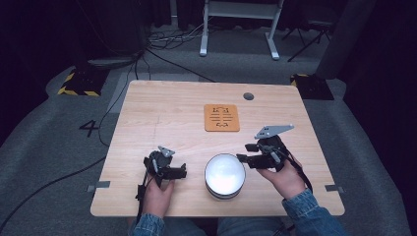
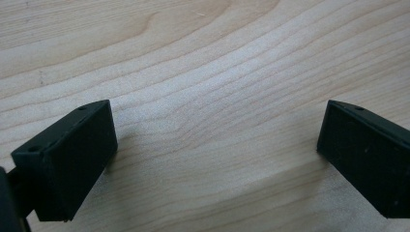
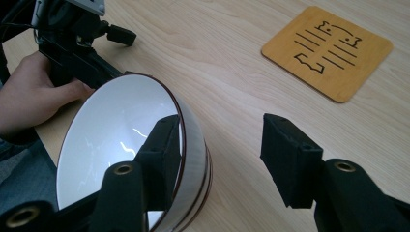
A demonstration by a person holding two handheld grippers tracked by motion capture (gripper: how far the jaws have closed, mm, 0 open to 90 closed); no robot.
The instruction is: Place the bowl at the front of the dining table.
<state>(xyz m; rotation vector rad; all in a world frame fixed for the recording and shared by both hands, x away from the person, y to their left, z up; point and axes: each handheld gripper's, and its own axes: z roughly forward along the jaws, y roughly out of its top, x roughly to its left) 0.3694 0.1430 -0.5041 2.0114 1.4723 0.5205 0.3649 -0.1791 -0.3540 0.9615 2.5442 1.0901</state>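
A white bowl [image 1: 224, 173] with a dark rim stands near the table's front edge, between my two hands. My right gripper [image 1: 245, 152] hovers at the bowl's right side, tilted toward it. In the right gripper view this gripper [image 3: 220, 130] is open: one jaw lies over the inside of the bowl [image 3: 111, 135], the other outside its wall, and neither pad presses on it. My left gripper [image 1: 167, 169] rests left of the bowl, held low over the wood. Its jaws [image 2: 217, 125] stand wide open with bare tabletop between them.
An orange square coaster [image 1: 222, 118] with black markings lies behind the bowl, and it appears at the upper right as the coaster [image 3: 329, 50] in the right gripper view. A round grey hole [image 1: 248, 96] sits near the table's far edge. Cables and stand legs lie on the floor beyond.
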